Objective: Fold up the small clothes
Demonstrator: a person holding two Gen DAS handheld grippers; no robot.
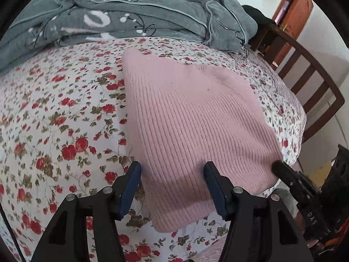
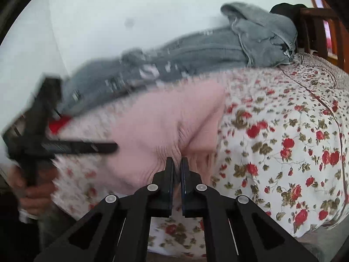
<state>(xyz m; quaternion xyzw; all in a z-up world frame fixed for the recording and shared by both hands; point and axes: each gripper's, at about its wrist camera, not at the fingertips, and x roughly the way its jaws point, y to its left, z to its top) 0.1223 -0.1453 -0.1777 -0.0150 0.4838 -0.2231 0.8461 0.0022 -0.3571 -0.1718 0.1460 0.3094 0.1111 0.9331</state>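
Observation:
A pink ribbed knit garment (image 1: 192, 126) lies on the floral bedsheet (image 1: 54, 131). My left gripper (image 1: 172, 170) is open, its jaws astride the garment's near left edge, just above the cloth. The right gripper's tip (image 1: 278, 167) touches the garment's near right corner in the left wrist view. In the right wrist view my right gripper (image 2: 177, 161) is shut on the pink garment (image 2: 157, 126), whose cloth puckers at the pinch. The left gripper (image 2: 65, 147) shows blurred at the left of that view.
A grey blanket (image 1: 130, 19) is heaped along the far side of the bed against the wall. A dark wooden footboard (image 1: 309, 74) and a brown door (image 1: 292, 17) stand at the right. The bed's near edge (image 2: 316, 229) drops off close to me.

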